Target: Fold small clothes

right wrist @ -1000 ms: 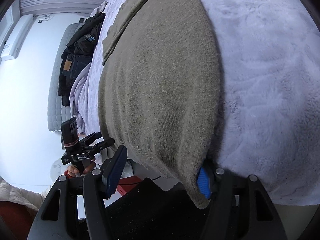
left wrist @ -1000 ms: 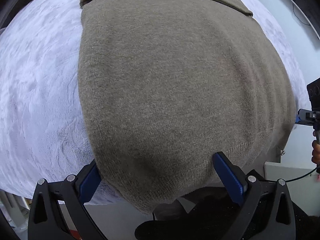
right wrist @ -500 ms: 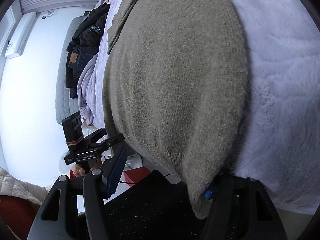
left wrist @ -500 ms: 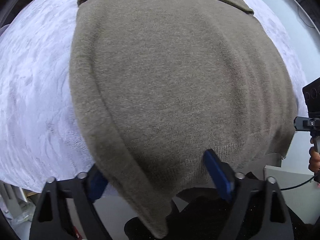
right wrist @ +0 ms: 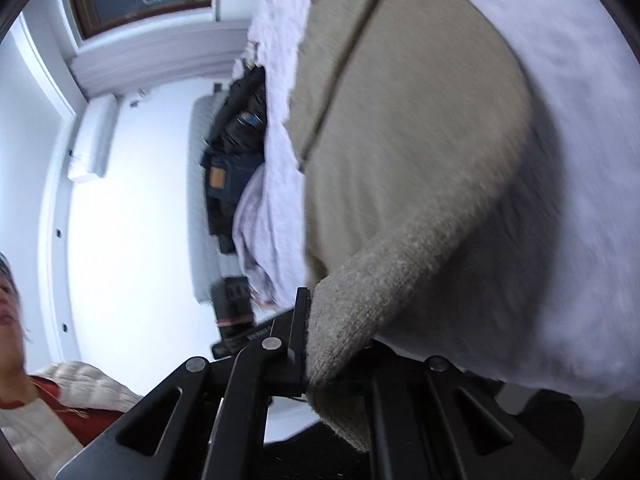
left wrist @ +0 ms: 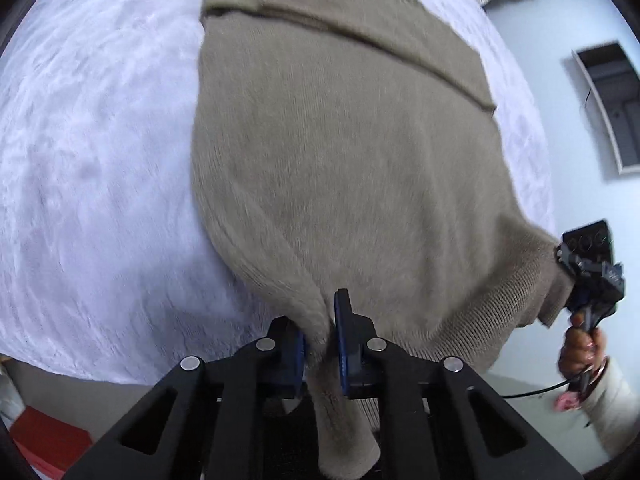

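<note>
A taupe knit sweater (left wrist: 344,152) lies on a white fluffy blanket (left wrist: 88,168), its folded sleeve across the far end. My left gripper (left wrist: 320,344) is shut on the sweater's near left hem corner, cloth bunched between the blue pads. My right gripper (right wrist: 320,356) is shut on the other hem corner of the sweater (right wrist: 400,128), which hides its right finger. The right gripper also shows in the left wrist view (left wrist: 588,268), holding the hem at the bed's edge. Both corners are lifted off the blanket.
The blanket (right wrist: 580,160) covers the bed on both sides of the sweater. A pile of dark clothes and jeans (right wrist: 236,152) lies at the far end. A red box (left wrist: 44,444) sits on the floor below the bed's near edge.
Both grippers were open around the hem and have closed on its two corners. The hem has been raised off the blanket and the cloth now stretches between them.
</note>
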A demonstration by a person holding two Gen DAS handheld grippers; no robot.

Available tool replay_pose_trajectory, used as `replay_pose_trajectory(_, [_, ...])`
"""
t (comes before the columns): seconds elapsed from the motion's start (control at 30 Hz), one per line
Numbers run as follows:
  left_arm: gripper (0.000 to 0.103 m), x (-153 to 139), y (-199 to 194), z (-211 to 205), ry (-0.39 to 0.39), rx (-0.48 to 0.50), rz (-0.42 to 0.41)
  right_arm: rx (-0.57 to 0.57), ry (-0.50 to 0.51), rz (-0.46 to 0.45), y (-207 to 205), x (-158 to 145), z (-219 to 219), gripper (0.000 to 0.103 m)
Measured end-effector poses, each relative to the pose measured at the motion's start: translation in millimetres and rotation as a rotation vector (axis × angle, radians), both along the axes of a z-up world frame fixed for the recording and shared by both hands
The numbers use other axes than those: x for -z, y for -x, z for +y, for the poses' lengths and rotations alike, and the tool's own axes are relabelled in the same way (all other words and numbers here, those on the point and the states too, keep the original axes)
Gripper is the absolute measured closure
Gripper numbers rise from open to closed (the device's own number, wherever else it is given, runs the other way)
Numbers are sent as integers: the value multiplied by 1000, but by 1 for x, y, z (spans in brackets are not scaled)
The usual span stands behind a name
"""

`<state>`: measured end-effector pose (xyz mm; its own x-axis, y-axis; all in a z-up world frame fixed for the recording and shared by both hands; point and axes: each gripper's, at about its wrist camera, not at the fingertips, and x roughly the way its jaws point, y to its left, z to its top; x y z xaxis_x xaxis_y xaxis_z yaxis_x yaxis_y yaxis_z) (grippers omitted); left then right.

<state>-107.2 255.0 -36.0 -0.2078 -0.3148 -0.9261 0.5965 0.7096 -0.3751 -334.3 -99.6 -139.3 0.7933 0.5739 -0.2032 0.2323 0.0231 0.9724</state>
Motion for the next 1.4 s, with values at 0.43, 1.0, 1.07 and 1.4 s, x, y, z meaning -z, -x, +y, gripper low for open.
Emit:
replay_pose_trajectory(0.43, [89, -56, -122, -41, 223, -44, -117, 190, 27, -130, -97, -47, -59, 96])
replay_pose_trajectory(1.0, [27, -8, -181, -125, 45, -28, -280, 15, 173, 270, -229, 25, -191, 89])
replay_pose_trajectory(1.07, [27, 5, -169, -132, 5, 50, -245, 14, 165, 253, -227, 25, -190, 65])
replay_pose_trajectory(1.4, [58, 38, -128, -140, -75, 291, -65, -50, 143, 187, -218, 17, -171, 52])
